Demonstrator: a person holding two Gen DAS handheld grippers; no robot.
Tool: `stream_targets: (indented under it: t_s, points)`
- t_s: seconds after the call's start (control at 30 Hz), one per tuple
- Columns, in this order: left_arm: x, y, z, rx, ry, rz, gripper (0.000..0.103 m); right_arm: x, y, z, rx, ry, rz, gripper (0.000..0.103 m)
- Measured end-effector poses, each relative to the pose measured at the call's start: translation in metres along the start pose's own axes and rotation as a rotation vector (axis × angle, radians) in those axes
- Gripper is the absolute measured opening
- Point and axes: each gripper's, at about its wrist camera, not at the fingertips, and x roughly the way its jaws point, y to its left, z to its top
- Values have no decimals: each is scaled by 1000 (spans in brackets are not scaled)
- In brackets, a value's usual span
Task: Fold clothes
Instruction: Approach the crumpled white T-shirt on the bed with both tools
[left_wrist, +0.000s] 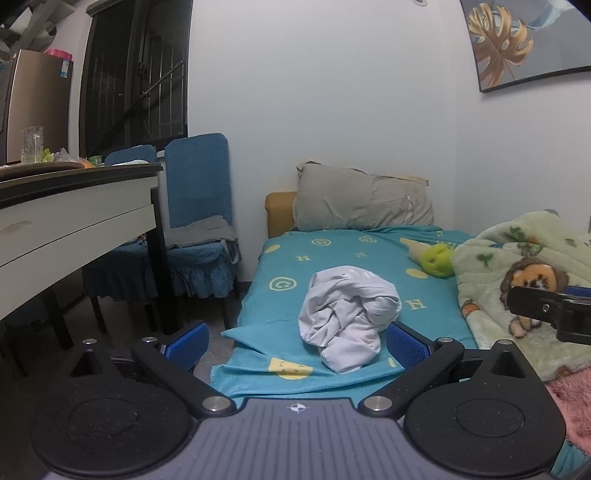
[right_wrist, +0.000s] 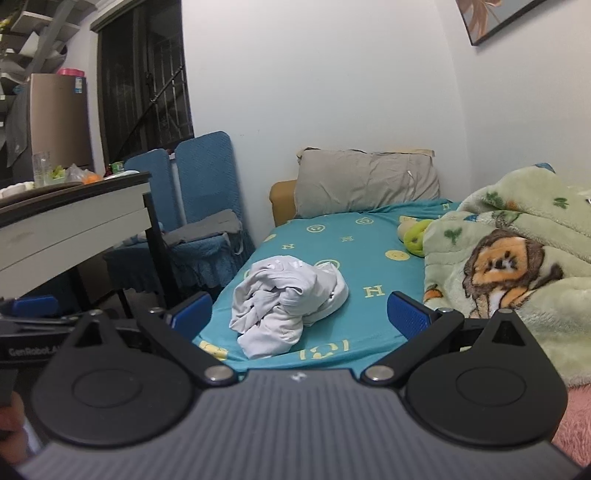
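A crumpled white garment (left_wrist: 349, 317) lies on the bed (left_wrist: 332, 254). My left gripper (left_wrist: 295, 341) and right gripper (right_wrist: 299, 314) hang near it, both spread wide and empty.

We read the yellow letter "H" printed repeatedly on the teal bedsheet (left_wrist: 332, 258), among yellow smiley-face signs, in both wrist views. At the lower left of the right wrist view we noted white lettering "GenRobot.A" on the black body of the left gripper (right_wrist: 29, 325), its end cut off behind the other device. A blue label on the tall cabinet (right_wrist: 55, 110) at upper left carried print too small to read. We found no other legible text or numbers.
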Motion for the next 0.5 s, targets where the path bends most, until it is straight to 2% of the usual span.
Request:
stream_targets:
  t_s: [0.07,0.17,0.27,0.5]
  points:
    - [3,1,0,-13,6,0,103,0,0,-1,7,4,6,103]
    - [-10,5,-5,-27,-43,8,103,-2,-5,0,25,20,17,103]
    - [2,7,-4,-44,-4,-2,103,6,-9,2,0,47,7,103]
    - [10,3,-8,-32,15,-9,103,5,8,-7,-61,14,-12,103]
